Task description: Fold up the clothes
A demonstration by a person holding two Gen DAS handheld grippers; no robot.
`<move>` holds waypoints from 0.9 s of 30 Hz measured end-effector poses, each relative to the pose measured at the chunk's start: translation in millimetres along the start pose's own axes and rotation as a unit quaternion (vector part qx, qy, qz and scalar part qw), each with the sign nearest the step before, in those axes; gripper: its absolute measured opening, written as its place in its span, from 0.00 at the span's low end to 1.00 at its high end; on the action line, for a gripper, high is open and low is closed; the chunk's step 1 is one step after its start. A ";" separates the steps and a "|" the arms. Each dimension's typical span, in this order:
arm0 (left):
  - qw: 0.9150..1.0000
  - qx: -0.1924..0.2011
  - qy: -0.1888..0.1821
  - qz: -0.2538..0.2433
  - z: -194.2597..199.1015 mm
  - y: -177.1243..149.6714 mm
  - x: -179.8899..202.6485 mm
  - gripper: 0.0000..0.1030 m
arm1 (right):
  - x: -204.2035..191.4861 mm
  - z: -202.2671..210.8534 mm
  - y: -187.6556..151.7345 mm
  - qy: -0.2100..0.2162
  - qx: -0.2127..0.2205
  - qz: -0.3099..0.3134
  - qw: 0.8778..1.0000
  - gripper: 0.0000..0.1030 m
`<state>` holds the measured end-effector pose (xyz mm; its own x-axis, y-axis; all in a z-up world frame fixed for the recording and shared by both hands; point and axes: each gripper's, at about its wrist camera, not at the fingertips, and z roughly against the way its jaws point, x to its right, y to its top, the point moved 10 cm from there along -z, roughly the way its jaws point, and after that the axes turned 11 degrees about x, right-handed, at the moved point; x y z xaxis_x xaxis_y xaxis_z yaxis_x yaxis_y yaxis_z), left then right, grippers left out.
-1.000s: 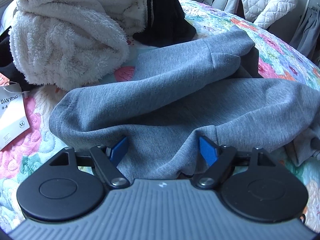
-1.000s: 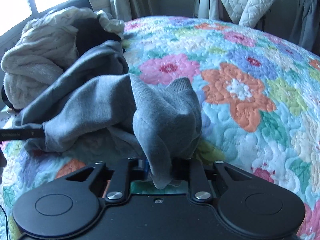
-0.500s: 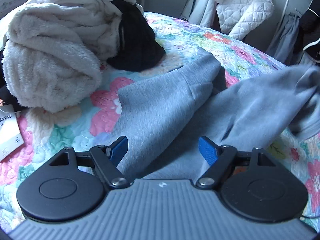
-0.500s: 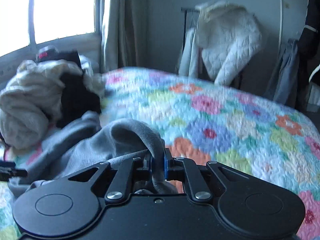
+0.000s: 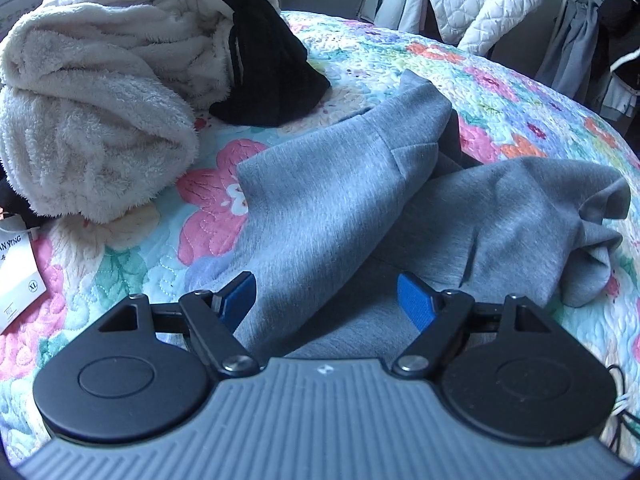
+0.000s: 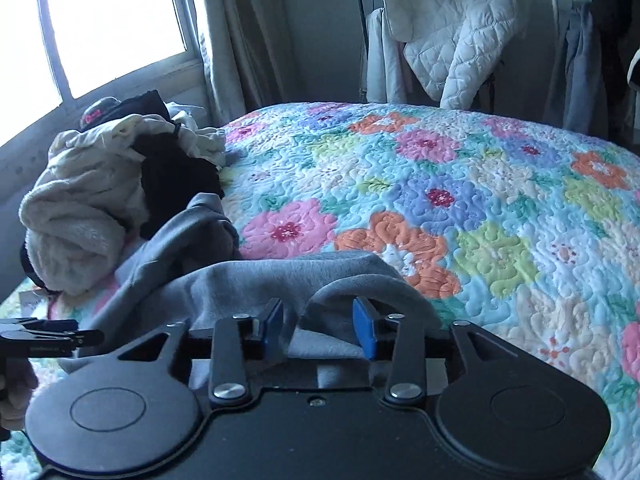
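- Your landmark is the grey sweatshirt point(image 5: 340, 200), lying crumpled on the floral quilt point(image 5: 500, 92) of the bed.
- Left of the sweatshirt, a paper size tag point(image 5: 16, 276) lies on the quilt, with a cream fleece garment point(image 5: 92, 120) heaped behind it.
- A black garment point(image 5: 272, 76) sits just beyond the sweatshirt, against the fleece.
- Your left claw point(image 5: 326, 300) is spread wide, low over the sweatshirt's near edge, gripping nothing.
- Your right claw point(image 6: 318, 326) is parted, a fold of the sweatshirt arching loosely between its blue pads point(image 6: 364, 330).
- Behind the bed, past the sweatshirt, a white quilted jacket point(image 6: 452, 36) hangs on a rack.
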<state>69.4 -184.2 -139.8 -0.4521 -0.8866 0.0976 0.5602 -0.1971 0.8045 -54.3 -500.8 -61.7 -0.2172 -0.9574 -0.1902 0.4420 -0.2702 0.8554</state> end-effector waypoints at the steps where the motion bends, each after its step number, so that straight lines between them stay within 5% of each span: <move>1: 1.000 -0.003 0.001 -0.005 -2.3 -2.9 0.8 0.76 | -1.3 -0.6 -2.4 0.007 -0.003 -0.006 1.000 0.50; 12: 0.994 -0.087 0.069 0.016 8.2 -33.3 -28.8 0.76 | 3.4 -36.2 -57.1 -0.015 -0.060 -0.027 0.998 0.61; 18: 0.989 -0.111 -0.034 0.093 23.5 -42.2 -7.3 0.76 | 15.0 -52.0 -82.6 -0.039 -0.074 -0.055 0.995 0.64; 21: 0.985 -0.107 -0.068 0.117 15.5 -43.9 9.5 0.79 | 20.7 -59.9 -95.4 -0.051 -0.081 -0.069 0.993 0.74; 27: 0.983 -0.102 -0.038 0.146 -11.8 -65.9 10.5 0.81 | 27.1 -71.2 -113.3 -0.065 -0.088 -0.081 0.991 0.73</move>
<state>36.0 -185.5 -198.7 -0.2965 -0.8858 0.3570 0.7981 -0.0245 0.6020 -48.3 -503.3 -198.1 -0.4039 -0.8814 -0.2449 0.5338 -0.4444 0.7194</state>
